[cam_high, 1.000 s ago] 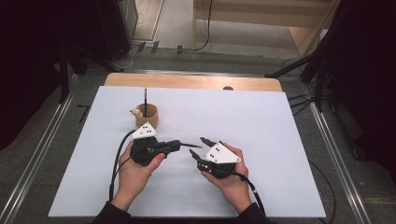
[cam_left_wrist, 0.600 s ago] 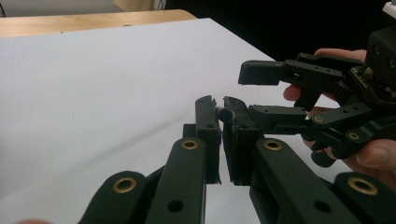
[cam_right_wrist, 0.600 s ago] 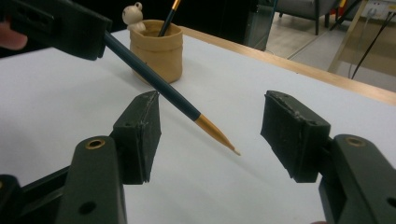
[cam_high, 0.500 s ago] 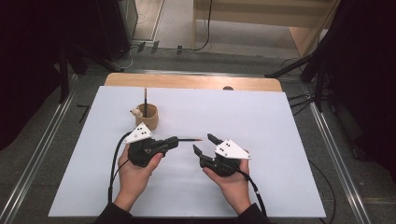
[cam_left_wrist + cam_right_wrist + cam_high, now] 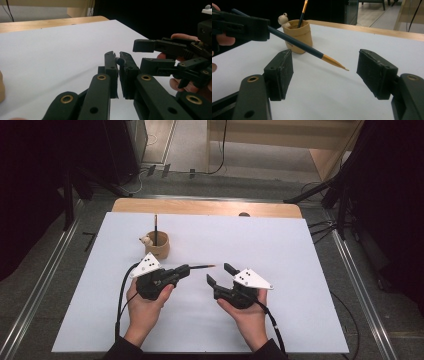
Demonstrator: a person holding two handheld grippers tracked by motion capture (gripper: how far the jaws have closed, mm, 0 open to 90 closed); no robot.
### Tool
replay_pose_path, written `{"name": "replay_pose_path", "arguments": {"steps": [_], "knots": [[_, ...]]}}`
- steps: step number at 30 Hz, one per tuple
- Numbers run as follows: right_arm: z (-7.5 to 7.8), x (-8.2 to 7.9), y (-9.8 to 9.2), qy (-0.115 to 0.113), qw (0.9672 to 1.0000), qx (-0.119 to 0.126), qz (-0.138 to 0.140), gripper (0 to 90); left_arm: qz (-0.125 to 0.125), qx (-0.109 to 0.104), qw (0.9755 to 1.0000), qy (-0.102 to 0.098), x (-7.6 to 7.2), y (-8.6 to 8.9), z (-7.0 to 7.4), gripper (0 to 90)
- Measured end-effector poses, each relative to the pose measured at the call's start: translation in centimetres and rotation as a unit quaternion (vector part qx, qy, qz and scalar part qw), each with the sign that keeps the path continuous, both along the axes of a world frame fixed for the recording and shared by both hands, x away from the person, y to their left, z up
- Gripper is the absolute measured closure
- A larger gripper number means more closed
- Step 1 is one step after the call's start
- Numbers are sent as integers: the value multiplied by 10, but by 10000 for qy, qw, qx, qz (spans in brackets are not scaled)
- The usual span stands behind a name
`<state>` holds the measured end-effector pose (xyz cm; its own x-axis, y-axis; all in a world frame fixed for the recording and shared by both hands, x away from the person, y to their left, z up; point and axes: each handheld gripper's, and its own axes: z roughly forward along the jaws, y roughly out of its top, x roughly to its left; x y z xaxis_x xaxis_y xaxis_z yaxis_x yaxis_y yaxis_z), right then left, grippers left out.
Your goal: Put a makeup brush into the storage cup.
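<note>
Left gripper view: closed jaws hide most of the brush.

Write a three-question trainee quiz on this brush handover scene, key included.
1. True or false: the left gripper is shut on the dark-handled, gold-tipped paintbrush.
2. Where does the second brush stand? A) flat on the white table B) in the tan cup with a small figurine C) in the right gripper
3. Fill in: the right gripper's jaws are ____.

Key: 1 true; 2 B; 3 open, having just been opening, with the brush tip in front of them, untouched.
</note>
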<state>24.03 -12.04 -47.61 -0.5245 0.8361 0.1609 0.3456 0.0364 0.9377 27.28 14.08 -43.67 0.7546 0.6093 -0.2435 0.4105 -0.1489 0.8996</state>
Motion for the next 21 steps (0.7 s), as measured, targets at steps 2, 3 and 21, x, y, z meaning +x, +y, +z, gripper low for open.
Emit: {"name": "replay_pose_path", "arguments": {"steps": [2, 3, 21], "knots": [[1, -1, 0, 30, 10000, 83, 6, 300, 31, -8, 10000, -35, 0, 0, -1, 861], [1, -1, 0, 59, 9999, 133, 13, 301, 47, -35, 10000, -40, 0, 0, -1, 861], [0, -4, 1, 442, 9913, 1239, -97, 352, 133, -523, 9977, -410, -4, -3, -11, 861]]}}
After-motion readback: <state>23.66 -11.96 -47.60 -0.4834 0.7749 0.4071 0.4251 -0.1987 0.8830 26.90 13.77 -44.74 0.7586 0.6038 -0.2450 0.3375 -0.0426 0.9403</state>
